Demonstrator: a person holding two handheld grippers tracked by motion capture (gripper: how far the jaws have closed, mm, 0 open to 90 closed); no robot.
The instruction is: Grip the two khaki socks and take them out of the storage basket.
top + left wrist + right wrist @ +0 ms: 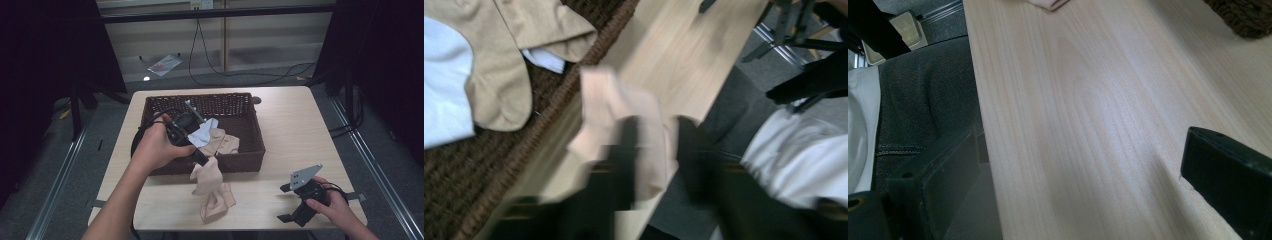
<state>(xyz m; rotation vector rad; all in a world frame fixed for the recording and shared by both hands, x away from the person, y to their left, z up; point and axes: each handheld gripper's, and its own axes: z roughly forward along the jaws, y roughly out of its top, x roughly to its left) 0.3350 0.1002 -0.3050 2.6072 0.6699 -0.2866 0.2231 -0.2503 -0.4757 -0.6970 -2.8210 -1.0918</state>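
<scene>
At the near rim of the basket (pixel 252 131), my left gripper (pixel 202 159) is pinching a peach sock (pixel 207 176) by its top, jaws clenched on the cloth in the left gripper view. The sock (pixel 621 112) hangs outside the wall, its toe draped on the table (pixel 290 130) at about six o'clock from the basket. To do this well, I'd say keep the pinch firm and lift high enough that the toe clears the rim. More socks (pixel 220 140) lie inside, at twelve o'clock from my grip. My right gripper (pixel 296 202) rests at the table's four o'clock corner, jaws spread, holding nothing.
</scene>
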